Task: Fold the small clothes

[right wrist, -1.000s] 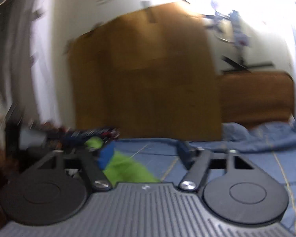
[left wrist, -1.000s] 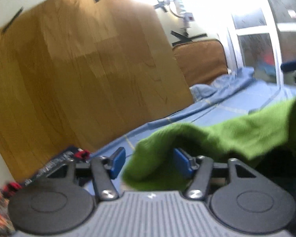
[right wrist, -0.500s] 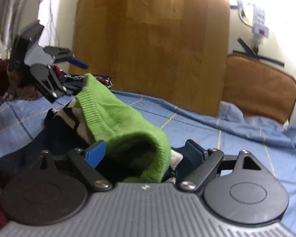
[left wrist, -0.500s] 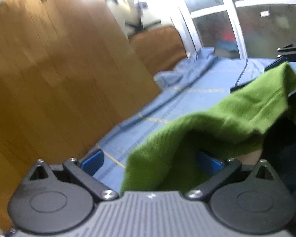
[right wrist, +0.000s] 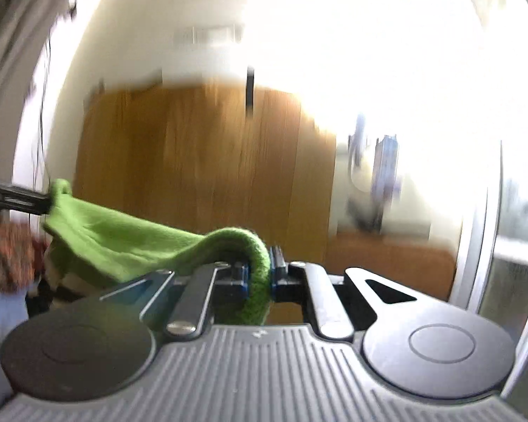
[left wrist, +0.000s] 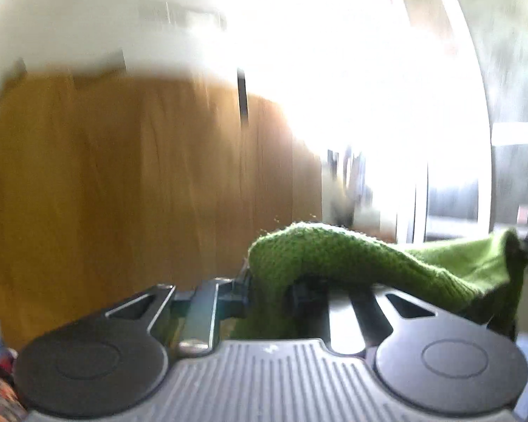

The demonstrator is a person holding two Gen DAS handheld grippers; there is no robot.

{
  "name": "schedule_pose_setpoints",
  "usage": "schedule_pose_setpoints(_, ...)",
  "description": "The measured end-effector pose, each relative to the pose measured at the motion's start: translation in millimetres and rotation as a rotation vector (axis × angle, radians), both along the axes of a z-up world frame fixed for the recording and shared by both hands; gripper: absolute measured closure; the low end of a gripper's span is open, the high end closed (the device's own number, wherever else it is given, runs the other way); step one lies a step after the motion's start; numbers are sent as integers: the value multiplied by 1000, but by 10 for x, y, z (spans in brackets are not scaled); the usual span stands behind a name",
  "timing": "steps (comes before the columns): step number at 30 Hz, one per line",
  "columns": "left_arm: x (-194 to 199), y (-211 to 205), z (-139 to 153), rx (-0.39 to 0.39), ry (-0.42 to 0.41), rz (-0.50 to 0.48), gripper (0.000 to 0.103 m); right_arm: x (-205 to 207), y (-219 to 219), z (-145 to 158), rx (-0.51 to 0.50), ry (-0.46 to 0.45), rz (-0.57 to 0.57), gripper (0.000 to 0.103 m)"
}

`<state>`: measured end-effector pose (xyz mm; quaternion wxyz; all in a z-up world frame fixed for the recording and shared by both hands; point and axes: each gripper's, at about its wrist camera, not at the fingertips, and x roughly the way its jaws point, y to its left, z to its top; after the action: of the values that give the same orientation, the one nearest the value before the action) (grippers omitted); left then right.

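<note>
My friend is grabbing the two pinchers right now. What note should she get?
Left gripper: shut on one end of the green sock.
Right gripper: shut on the other end of the sock.
The sock hangs stretched between the two, up in the air in front of the wooden board.
Done: both ends picked up.
Left: bring the ends together to fold it, then lay it down. The views are blurry, and the bed is barely in view.
</note>
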<state>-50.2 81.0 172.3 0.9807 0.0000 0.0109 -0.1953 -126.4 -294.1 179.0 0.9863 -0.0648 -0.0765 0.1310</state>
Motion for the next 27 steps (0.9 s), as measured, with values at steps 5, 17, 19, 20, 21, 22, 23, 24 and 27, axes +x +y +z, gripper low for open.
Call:
schedule_pose_setpoints(5, -801, -42, 706, -57, -233, 117, 84, -374, -80, 644, 126, -150, 115, 89)
schedule_pose_setpoints(17, -1406, -522, 1290, 54, -469, 296, 84, -863, -65, 1244, 36, -300, 131, 90)
schedule_pose_setpoints(19, -1379, -528, 1295, 72, -447, 303, 84, -839, -70, 1252, 13, -299, 121, 90)
schedule_pose_setpoints(20, -1342, -516, 1253, 80, -427, 304, 84, -812, -74, 1245, 10, -291, 114, 90)
schedule_pose_setpoints(21, -1253, -533, 1231, 91, -399, 303, 84, -755, -86, 1248, 11, -279, 109, 90)
schedule_pose_setpoints(22, -1140, -533, 1183, 99, -369, 303, 84, -663, -104, 1232, 15, -265, 103, 90)
schedule_pose_setpoints(23, -1004, -529, 1128, 107, -331, 304, 84, -603, -108, 1202, 18, -250, 91, 90)
schedule_pose_setpoints(24, -869, -539, 1084, 114, -289, 303, 83, -504, -112, 1165, 24, -228, 82, 90)
schedule_pose_setpoints(27, -275, -596, 819, 137, -129, 308, 83, 42, -139, 1027, 13, -131, 55, 90)
